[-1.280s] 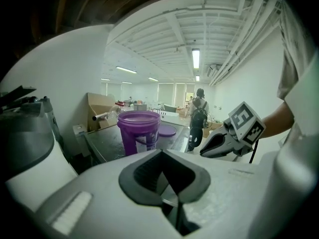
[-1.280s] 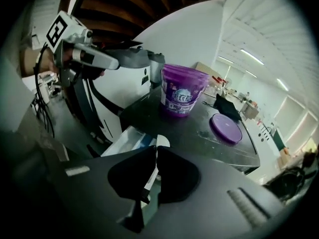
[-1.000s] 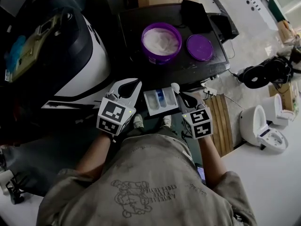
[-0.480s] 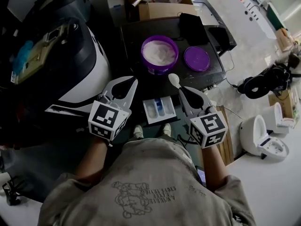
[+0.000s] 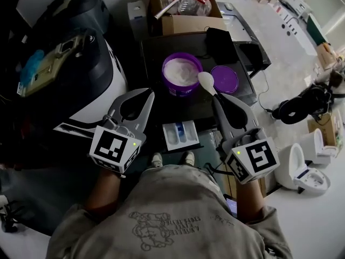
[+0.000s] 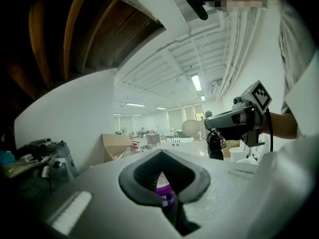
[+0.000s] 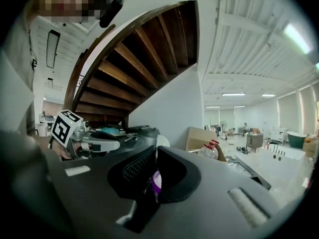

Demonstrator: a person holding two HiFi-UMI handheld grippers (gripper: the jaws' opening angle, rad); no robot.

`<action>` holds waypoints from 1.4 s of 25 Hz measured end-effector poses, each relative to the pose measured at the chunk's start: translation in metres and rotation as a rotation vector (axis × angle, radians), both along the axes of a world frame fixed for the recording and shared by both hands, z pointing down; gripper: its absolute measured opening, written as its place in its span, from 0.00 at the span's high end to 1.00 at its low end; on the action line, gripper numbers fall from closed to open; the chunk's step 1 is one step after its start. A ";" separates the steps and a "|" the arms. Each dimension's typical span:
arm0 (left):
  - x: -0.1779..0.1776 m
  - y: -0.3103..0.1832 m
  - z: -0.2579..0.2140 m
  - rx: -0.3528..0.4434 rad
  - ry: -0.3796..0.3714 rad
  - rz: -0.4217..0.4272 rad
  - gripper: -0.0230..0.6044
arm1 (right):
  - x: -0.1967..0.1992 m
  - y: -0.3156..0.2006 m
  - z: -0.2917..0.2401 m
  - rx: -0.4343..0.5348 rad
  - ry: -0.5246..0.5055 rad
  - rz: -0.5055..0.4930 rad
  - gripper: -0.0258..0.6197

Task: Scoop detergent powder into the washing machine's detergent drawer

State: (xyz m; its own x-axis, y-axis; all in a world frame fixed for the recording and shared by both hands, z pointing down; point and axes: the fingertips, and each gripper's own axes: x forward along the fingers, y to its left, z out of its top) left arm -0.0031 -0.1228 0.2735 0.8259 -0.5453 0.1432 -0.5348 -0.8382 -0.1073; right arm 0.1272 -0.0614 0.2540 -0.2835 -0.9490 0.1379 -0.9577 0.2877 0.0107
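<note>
A purple tub (image 5: 182, 73) of white powder stands on the dark table (image 5: 156, 50), with its purple lid (image 5: 225, 79) lying to its right. Nearer me, the white detergent drawer (image 5: 180, 134) is pulled out, with a blue insert showing. My right gripper (image 5: 217, 96) is shut on the handle of a white scoop (image 5: 206, 80), whose bowl hangs between tub and lid. In the right gripper view the scoop (image 7: 162, 142) pokes up past the jaws. Left of the drawer, my left gripper (image 5: 146, 92) is shut and holds nothing. Through its jaws the left gripper view catches the tub (image 6: 166, 190).
A black and white washing machine (image 5: 91, 74) fills the left side. A cardboard box (image 5: 183, 7) with a bottle sits behind the table. A black box (image 5: 223, 31) rests on the table's far right. Dark cables (image 5: 299, 99) and a white floor unit (image 5: 307, 158) lie at right.
Both grippers have moved forward, away from the drawer. The scoop has travelled from beside the drawer to just right of the powder tub. The left gripper stays shut.
</note>
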 end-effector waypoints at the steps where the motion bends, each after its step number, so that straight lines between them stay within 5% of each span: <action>1: -0.001 0.001 -0.005 0.008 0.008 -0.004 0.96 | 0.001 0.000 -0.006 0.016 0.004 0.002 0.90; 11: -0.003 0.008 -0.024 0.034 0.037 -0.048 0.96 | 0.015 0.004 -0.046 0.125 0.003 0.003 0.91; 35: 0.010 -0.005 -0.022 0.024 0.023 -0.061 0.96 | 0.025 -0.005 -0.044 0.112 0.004 -0.041 0.91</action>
State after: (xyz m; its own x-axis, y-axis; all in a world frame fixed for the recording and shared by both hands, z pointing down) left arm 0.0068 -0.1279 0.2519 0.7938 -0.5980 0.1108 -0.5877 -0.8011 -0.1136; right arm 0.1527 -0.0661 0.2104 -0.3218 -0.9463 0.0326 -0.9451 0.3231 0.0491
